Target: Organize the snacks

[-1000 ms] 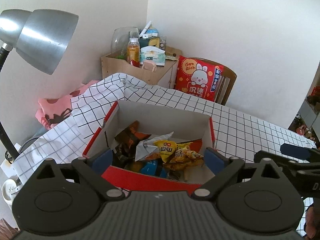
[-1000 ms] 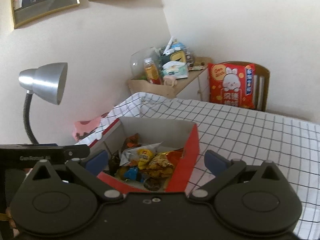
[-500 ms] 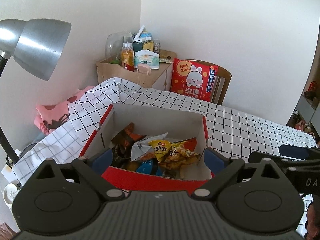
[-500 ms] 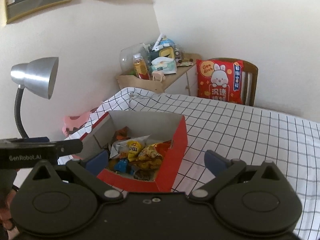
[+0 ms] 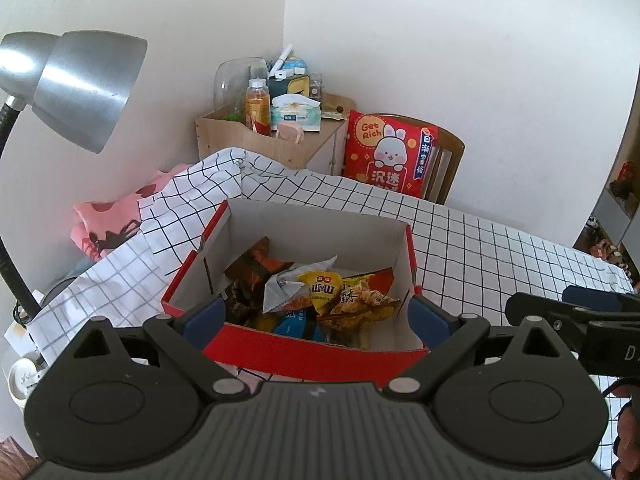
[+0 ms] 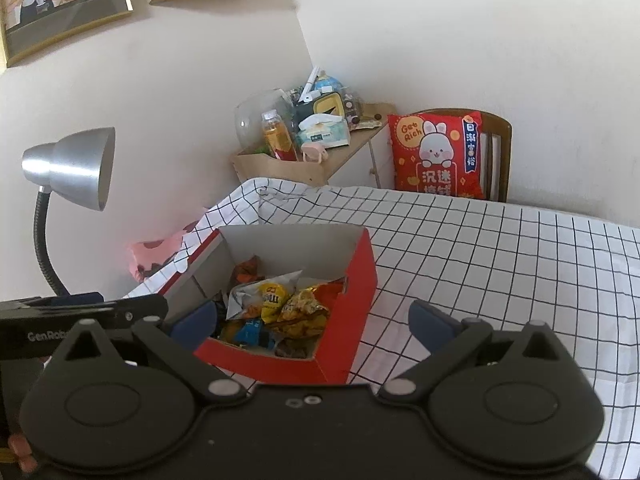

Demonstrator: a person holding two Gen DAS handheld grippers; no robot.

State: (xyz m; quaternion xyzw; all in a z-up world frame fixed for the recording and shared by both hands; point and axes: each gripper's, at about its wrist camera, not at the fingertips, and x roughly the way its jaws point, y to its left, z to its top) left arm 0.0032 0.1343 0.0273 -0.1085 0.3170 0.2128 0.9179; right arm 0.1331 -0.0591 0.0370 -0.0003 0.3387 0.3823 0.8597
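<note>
- While both grippers hover at the near edge of the table, neither carries anything: the left gripper has its jaws spread wide, about as wide as the box in front of it, and the right gripper is spread just as wide and empty.
- Just beyond the fingertips sits the red box, open at the top, on the checked tablecloth.
- Inside it the snacks lie in a loose heap: a yellow packet, a silver wrapper, orange and brown bags and a blue one underneath, all overlapping and unsorted.
- Judging from this, the gathering looks done, since no packet shows on the cloth around the box; whether they are to be arranged further or the box moved, I cannot tell.
- To the right of the box the cloth lies bare as far as the table's far edge.
- Further back, a silver desk lamp leans in from the left.
- Behind the table a wooden shelf holds a bottle, tissues and oddments, and a red rabbit cushion rests on a chair; these look unrelated to the task.
</note>
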